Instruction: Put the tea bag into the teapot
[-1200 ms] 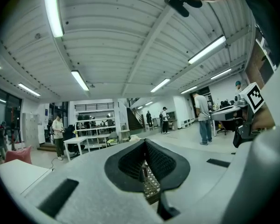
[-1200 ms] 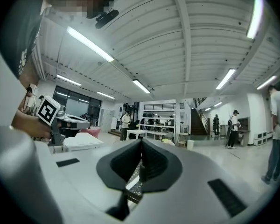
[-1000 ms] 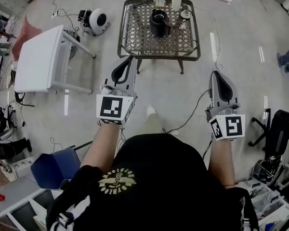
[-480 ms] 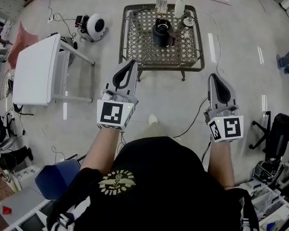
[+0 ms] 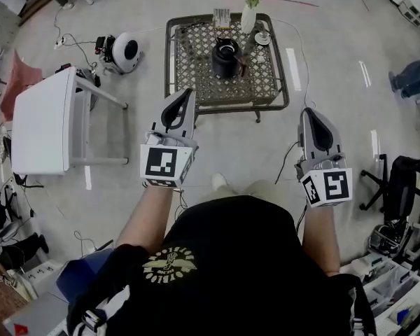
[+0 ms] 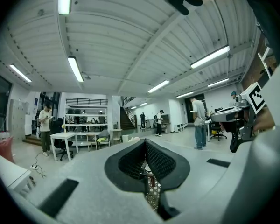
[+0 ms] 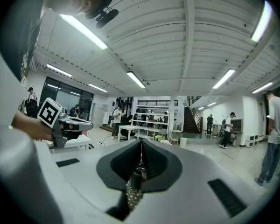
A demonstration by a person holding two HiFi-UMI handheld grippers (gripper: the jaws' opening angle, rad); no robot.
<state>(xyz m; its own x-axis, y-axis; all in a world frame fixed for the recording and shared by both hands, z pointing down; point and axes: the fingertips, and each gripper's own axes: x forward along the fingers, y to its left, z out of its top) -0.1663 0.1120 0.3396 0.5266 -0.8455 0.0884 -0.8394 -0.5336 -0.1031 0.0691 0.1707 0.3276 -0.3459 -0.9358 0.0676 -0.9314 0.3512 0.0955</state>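
Two claws, both empty, pads pressed together. Left gripper (image 5: 188, 91) is held level, well short of the lattice table (image 5: 227, 105). Teapot (image 5: 225, 56) sits mid-table. Tea bag not identifiable, probably among the small items at the far edge by the vase (image 5: 248, 19). Right gripper (image 5: 309, 110) is equally far back. Risk: a reach past the pot topples the vase or knocks the teapot.

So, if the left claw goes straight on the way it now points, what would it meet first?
The way looks free ahead of the left claw. Further along stands the lattice table with the teapot; whether the claw hits it or passes above is unclear.
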